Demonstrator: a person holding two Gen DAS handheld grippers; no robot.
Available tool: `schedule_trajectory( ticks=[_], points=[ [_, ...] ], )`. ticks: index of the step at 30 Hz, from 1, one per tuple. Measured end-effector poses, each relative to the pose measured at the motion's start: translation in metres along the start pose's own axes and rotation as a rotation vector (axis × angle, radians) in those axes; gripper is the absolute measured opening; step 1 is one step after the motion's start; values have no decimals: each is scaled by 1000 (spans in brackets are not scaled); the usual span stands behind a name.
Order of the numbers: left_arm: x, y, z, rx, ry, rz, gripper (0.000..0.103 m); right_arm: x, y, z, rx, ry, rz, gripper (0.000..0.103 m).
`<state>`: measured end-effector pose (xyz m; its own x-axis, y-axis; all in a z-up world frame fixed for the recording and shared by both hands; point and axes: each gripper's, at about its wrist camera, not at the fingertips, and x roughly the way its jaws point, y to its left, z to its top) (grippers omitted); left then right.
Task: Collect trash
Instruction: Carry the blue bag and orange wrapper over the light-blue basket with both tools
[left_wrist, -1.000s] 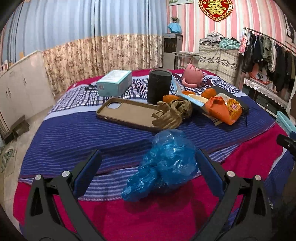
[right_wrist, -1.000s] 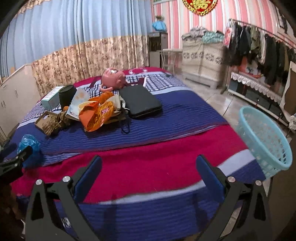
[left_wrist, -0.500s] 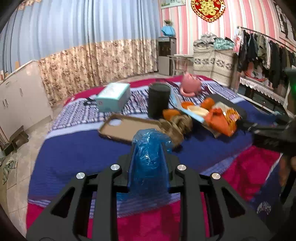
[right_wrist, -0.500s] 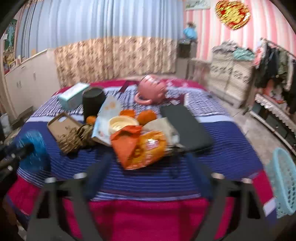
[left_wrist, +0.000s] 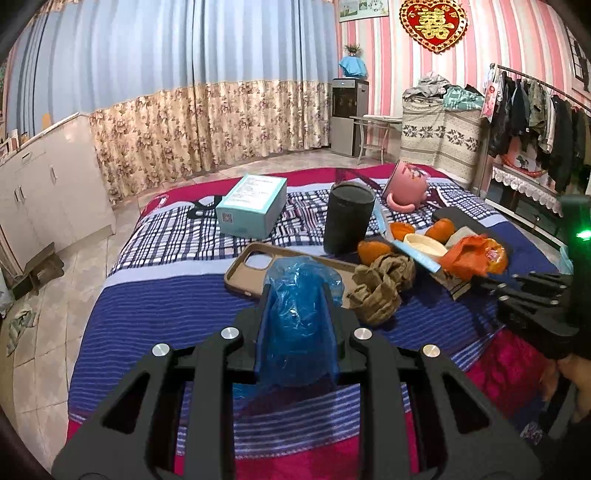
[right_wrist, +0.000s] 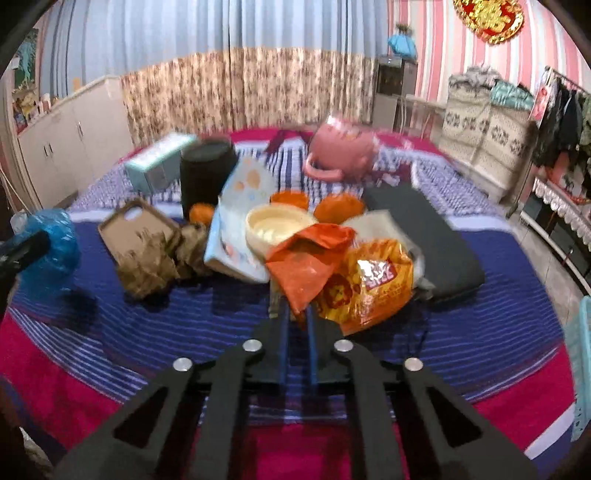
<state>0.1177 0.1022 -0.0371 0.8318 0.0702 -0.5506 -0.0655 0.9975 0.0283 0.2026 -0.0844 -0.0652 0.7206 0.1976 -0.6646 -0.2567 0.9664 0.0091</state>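
Note:
A crumpled blue plastic bag (left_wrist: 295, 317) is pinched between the jaws of my left gripper (left_wrist: 295, 291) and hangs a little above the striped bedspread (left_wrist: 166, 314). The right wrist view shows the same bag (right_wrist: 51, 240) at the far left. An orange snack bag (right_wrist: 332, 273) lies in the pile on the bed. My right gripper (right_wrist: 295, 317) has its jaws together on that bag's lower corner. In the left wrist view the right gripper (left_wrist: 480, 282) reaches in from the right to the orange snack bag (left_wrist: 472, 254).
On the bed lie a brown phone case (left_wrist: 251, 266), a crumpled brown wad (left_wrist: 380, 288), a black cylinder (left_wrist: 347, 218), a teal box (left_wrist: 251, 206), a pink cup (left_wrist: 406, 184), oranges (right_wrist: 336, 206), a cream bowl (right_wrist: 273, 225) and a black pouch (right_wrist: 424, 229). A teal basket (right_wrist: 583, 369) stands off the bed's right side.
My left gripper closed on the blue bag and lifted it off the bed. My right gripper swung left to the pile and closed on the orange snack bag's corner.

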Motion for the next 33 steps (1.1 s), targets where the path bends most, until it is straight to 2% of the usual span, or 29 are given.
schedule_trajectory(
  ticks=[4,9,19,26,33],
  points=[
    [-5,-10,13,1,-24,-11,23,-37,-20,7,32,-87,13,6],
    [-17,-39,32,26,-67,-45,23,-85,-58,3,97,-153,3,6],
    [-49,-108,47,74,-103,-160,23,-146,-126,-33,182,-165,-107,5],
    [-76,-156,54,124,-138,-233,23,-193,-165,-46,245,-222,-192,5],
    [-62,-223,69,183,-123,-311,23,-222,-228,-54,310,-252,-287,5]
  ],
)
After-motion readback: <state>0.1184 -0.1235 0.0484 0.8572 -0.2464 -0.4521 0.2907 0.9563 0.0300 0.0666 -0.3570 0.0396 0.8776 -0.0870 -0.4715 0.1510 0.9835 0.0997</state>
